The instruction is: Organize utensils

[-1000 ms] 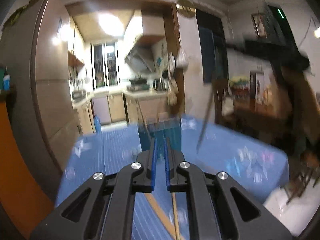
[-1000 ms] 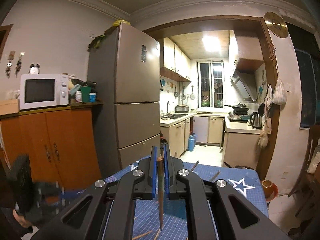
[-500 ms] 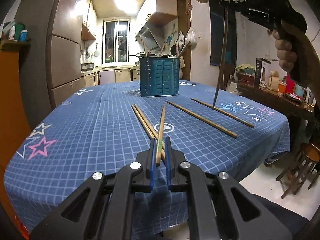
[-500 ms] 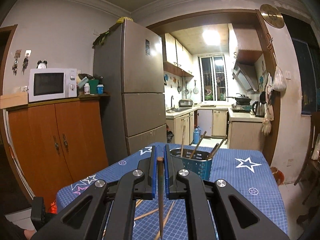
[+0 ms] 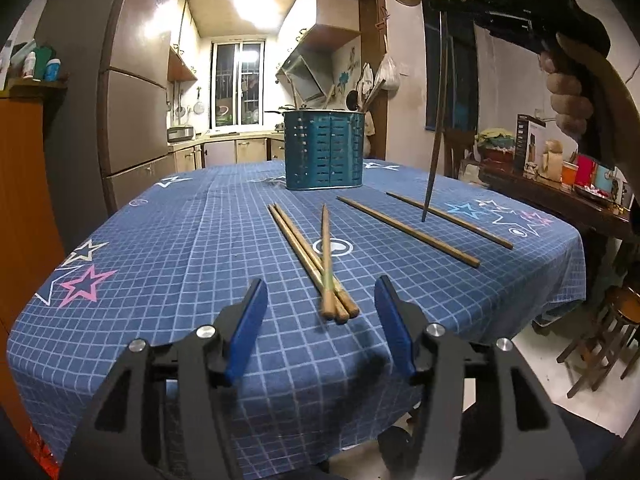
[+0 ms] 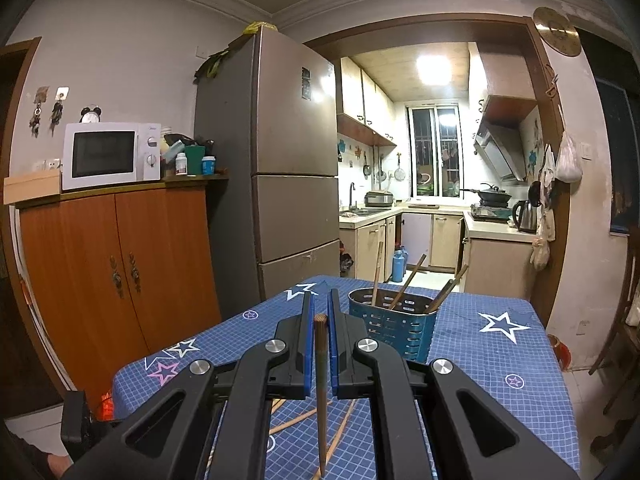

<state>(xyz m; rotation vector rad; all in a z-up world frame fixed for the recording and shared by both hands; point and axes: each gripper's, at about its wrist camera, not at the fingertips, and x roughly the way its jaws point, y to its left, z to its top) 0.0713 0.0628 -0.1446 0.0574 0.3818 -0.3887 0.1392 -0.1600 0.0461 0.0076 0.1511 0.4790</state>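
Hovering low over the blue tablecloth [image 5: 160, 248], the left gripper [image 5: 320, 312] has just spread its jaws, nothing pressed between them, three chopsticks [image 5: 316, 264] lying just ahead. The right gripper [image 6: 320, 320] stays clenched on one chopstick [image 6: 321, 380], hanging point-down. Beyond stands the teal utensil holder [image 5: 324, 152], chopsticks already inside; two more chopsticks [image 5: 424, 224] lie nearby.

The left gripper [image 5: 320, 308] has just been opening, its blue pads clear of three chopsticks [image 5: 320, 264] lying bunched at 12 o'clock; the teal holder [image 5: 324, 152] stands beyond; at 2 o'clock the right gripper [image 5: 444, 6] apparently pinches a hanging chopstick [image 5: 436, 128] over two more [image 5: 424, 226].
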